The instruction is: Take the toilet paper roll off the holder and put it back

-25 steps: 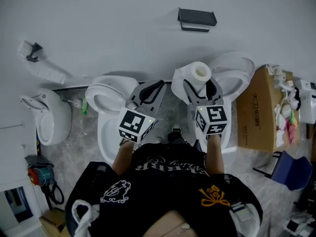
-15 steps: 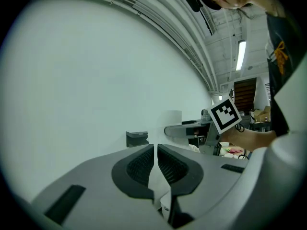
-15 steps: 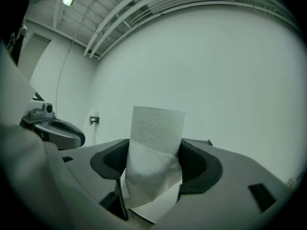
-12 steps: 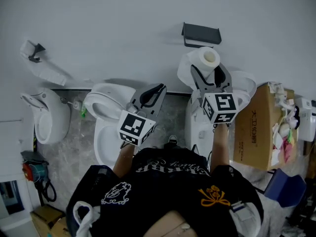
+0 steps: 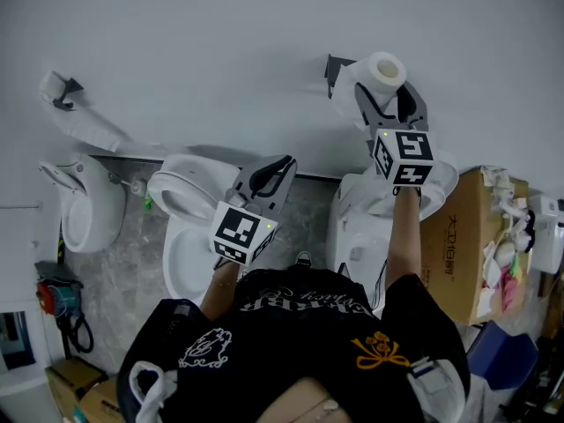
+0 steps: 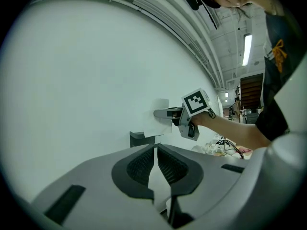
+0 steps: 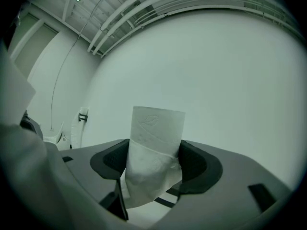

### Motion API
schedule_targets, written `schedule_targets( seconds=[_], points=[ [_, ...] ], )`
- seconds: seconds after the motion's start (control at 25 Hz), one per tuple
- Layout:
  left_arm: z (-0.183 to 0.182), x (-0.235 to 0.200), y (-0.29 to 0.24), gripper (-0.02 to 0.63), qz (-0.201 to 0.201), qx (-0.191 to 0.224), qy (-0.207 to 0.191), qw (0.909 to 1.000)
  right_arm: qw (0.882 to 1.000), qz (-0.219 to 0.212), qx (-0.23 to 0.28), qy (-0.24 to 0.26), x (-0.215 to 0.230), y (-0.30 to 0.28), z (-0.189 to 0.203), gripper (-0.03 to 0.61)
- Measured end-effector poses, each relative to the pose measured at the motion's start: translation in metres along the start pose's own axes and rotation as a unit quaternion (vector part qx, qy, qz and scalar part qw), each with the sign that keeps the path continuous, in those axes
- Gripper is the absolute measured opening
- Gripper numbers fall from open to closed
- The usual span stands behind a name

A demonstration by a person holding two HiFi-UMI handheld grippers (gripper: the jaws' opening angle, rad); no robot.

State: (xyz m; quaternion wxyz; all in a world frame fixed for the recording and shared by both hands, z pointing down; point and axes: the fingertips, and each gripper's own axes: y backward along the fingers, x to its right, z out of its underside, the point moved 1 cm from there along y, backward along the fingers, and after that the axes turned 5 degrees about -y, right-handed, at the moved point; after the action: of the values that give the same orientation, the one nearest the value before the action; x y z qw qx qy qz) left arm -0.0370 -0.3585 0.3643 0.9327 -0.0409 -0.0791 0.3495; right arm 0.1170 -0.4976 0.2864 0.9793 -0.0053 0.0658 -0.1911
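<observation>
Raised and carried toward the far wall since a second ago, the toilet paper roll [image 5: 384, 69] is now held just right of the dark holder [image 5: 332, 63], partly covering it. It is clamped across its sides by the widely spread fingers of the right gripper [image 5: 388, 93], long axis upright, core end up, a loose tail hanging. The holder is judged nearer this hand; the left gripper [image 5: 269, 171], fingers closed together on nothing, is held lower left. At the right, a cardboard box [image 5: 454, 227] is filled with unidentifiable white and coloured oddments
</observation>
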Motion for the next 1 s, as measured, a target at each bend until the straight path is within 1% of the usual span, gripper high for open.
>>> schedule_targets(
  seconds=[0.24, 0.52, 0.8, 1.0],
  points=[
    [0.003, 0.001, -0.011, 0.037, -0.01, -0.01, 0.001, 0.9999, 1.0, 0.02, -0.001, -0.006, 0.037, -0.034, 0.004, 0.324],
    [0.003, 0.001, -0.014, 0.037, -0.029, -0.019, -0.001, 0.9994, 0.998, 0.045, -0.028, -0.029, 0.071, -0.061, 0.035, 0.324],
    [0.003, 0.001, -0.015, 0.037, -0.036, -0.025, -0.004, 0.9991, 0.996, 0.061, -0.052, -0.034, 0.079, -0.072, 0.062, 0.324],
    [0.007, 0.003, -0.017, 0.037, -0.034, -0.03, -0.001, 0.999, 0.997, 0.057, -0.04, -0.043, 0.081, -0.075, 0.065, 0.324]
  ],
)
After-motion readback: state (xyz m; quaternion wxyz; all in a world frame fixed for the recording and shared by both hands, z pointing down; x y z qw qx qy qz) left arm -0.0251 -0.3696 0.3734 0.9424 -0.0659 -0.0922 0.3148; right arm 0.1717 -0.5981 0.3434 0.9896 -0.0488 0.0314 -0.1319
